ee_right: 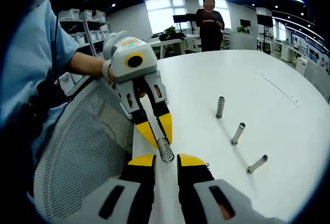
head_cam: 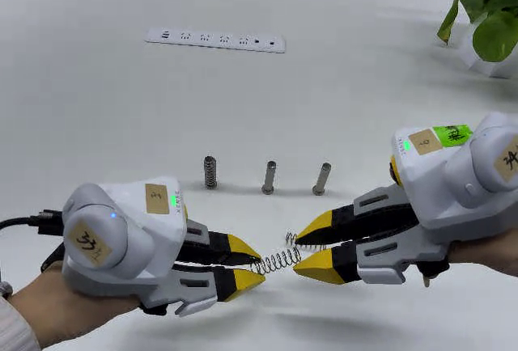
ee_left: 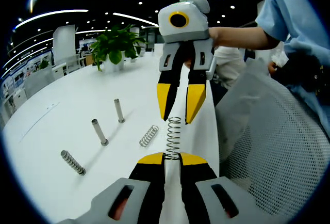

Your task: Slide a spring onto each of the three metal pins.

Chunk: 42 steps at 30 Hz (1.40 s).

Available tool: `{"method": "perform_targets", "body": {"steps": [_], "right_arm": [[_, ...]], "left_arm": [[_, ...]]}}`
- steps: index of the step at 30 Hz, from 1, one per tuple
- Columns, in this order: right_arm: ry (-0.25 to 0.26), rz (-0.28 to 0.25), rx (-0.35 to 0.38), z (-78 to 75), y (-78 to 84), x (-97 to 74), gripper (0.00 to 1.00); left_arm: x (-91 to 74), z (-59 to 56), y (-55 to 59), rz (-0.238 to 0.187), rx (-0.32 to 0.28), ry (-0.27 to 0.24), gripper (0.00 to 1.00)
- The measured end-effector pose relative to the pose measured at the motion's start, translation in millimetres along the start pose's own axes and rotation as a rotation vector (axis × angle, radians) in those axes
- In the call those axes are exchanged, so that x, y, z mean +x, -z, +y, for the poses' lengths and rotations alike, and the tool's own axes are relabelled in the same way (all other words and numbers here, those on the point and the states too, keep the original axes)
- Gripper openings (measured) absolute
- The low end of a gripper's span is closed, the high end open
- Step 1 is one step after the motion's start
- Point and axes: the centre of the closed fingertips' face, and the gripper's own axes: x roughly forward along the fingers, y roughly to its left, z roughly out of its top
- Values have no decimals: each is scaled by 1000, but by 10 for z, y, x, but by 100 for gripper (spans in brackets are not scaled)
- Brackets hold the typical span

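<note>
Three metal pins stand in a row on the white table. The left pin (head_cam: 210, 171) (ee_left: 72, 162) (ee_right: 220, 107) carries a spring; the middle pin (head_cam: 269, 177) (ee_left: 99, 131) (ee_right: 237, 133) and right pin (head_cam: 322, 179) (ee_left: 119, 110) (ee_right: 257, 164) are bare. My left gripper (head_cam: 255, 266) (ee_left: 172, 158) (ee_right: 154, 131) is shut on one end of a spring (head_cam: 275, 260) (ee_left: 174, 136) (ee_right: 165, 150) in front of the pins. My right gripper (head_cam: 303, 254) (ee_left: 179, 111) (ee_right: 166, 160) faces it, open, with the spring's free end between its jaws. A second spring (head_cam: 293, 238) (ee_left: 149, 135) lies loose on the table.
A white power strip (head_cam: 215, 40) lies far back on the table. A potted plant (head_cam: 486, 3) (ee_left: 116, 43) stands at the back right corner. A mesh chair back (ee_left: 278, 146) (ee_right: 82, 146) is near the table edge, and a person (ee_right: 209, 22) stands in the distance.
</note>
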Motion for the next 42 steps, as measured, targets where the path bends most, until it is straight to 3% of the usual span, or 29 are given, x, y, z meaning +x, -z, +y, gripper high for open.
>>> {"method": "perform_targets", "body": {"steps": [14, 42], "right_arm": [[-5, 16, -15, 15, -2, 0, 12], [4, 13, -118, 102, -287, 23, 12]], "left_arm": [[26, -42, -52, -2, 2, 14, 9], [80, -38, -91, -6, -17, 12, 9]]}}
